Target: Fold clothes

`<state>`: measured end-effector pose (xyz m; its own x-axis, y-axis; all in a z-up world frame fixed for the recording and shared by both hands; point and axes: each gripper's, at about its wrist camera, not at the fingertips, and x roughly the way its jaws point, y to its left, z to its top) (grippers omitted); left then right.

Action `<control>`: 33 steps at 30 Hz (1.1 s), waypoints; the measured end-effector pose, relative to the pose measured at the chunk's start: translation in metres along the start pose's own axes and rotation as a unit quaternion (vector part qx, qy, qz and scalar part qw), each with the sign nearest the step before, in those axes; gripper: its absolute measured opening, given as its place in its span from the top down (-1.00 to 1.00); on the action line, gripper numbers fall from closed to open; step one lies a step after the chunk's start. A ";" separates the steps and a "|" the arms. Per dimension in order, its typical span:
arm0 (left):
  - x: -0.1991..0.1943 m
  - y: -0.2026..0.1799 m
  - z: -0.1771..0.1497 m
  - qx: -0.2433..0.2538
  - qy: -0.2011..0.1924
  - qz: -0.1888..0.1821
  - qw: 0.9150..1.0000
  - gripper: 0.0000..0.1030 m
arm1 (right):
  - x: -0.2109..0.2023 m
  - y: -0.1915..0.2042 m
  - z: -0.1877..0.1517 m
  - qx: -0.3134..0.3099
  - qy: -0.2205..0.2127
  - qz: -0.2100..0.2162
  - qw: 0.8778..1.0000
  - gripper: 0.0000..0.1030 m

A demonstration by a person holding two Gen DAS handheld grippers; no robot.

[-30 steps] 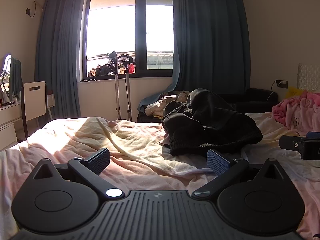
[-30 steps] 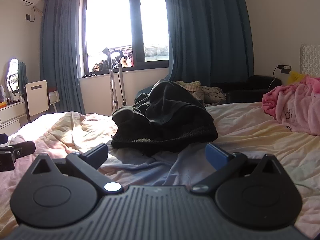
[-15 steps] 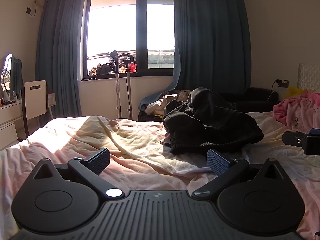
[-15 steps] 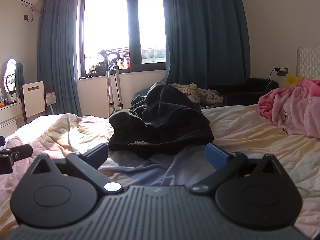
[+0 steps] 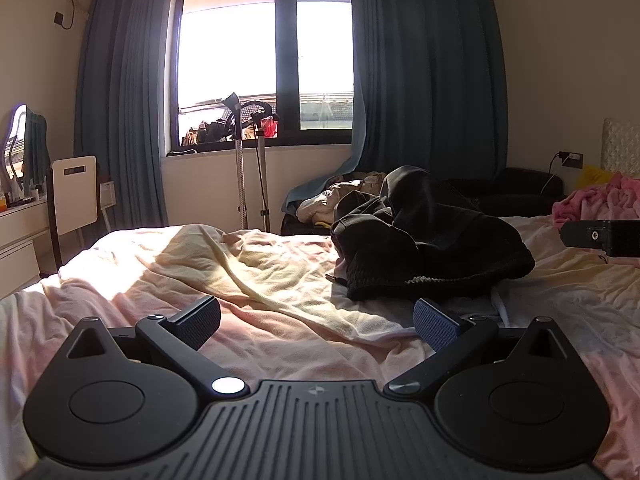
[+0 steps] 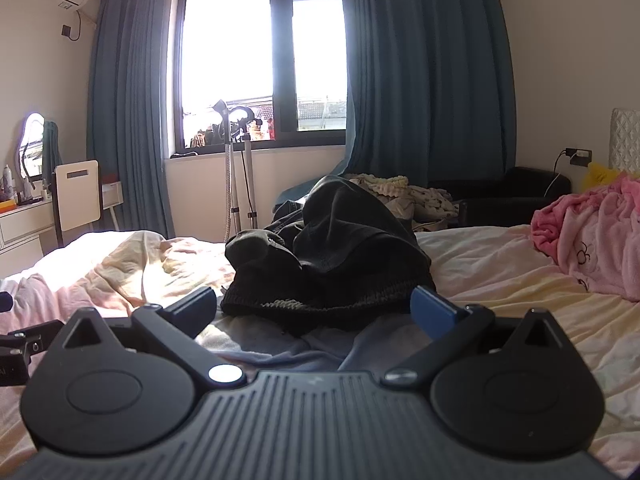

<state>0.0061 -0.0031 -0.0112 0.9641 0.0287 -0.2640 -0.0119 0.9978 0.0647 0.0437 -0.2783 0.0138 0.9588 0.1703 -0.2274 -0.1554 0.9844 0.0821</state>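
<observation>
At the bottom of each frame, a hand-held gripper is shown with its jaws spread wide and nothing between them: the left hand-held gripper (image 5: 316,318) and the right hand-held gripper (image 6: 314,306). Beyond them, at frame centre, one dark garment (image 6: 332,256) is seen lying crumpled on the bed (image 5: 160,280), apart from both. The step in hand is judged to be the approach before the first grasp; an edge or corner must next be pinched so the heap can be spread flat. At the right edge, one pink garment (image 6: 592,248) is seen. At the rear, one window (image 6: 260,60) is flanked by two curtains.
</observation>
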 end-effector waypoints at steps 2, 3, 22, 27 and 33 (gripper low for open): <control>0.003 -0.002 -0.001 0.005 0.004 0.002 1.000 -1.00 | 0.005 -0.004 0.006 0.005 0.001 0.004 1.000 -1.00; 0.004 -0.003 -0.002 0.008 0.005 0.003 1.000 -1.00 | 0.008 -0.007 0.009 0.006 0.002 0.005 1.000 -1.00; 0.035 -0.045 -0.010 0.100 0.016 -0.029 0.994 -1.00 | 0.004 -0.055 0.011 0.034 0.036 -0.038 0.998 -1.00; 0.044 -0.070 -0.014 0.159 0.002 -0.058 0.986 -1.00 | 0.003 -0.061 0.009 0.039 0.049 -0.048 0.997 -1.00; 0.075 -0.110 -0.017 0.215 -0.007 -0.080 0.973 -1.00 | 0.003 -0.077 0.007 0.062 0.063 -0.064 0.994 -1.00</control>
<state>0.0756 -0.1093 -0.0545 0.9482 -0.1290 -0.2903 0.2477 0.8724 0.4214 0.0598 -0.3544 0.0134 0.9302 0.0559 -0.3627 0.0037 0.9868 0.1617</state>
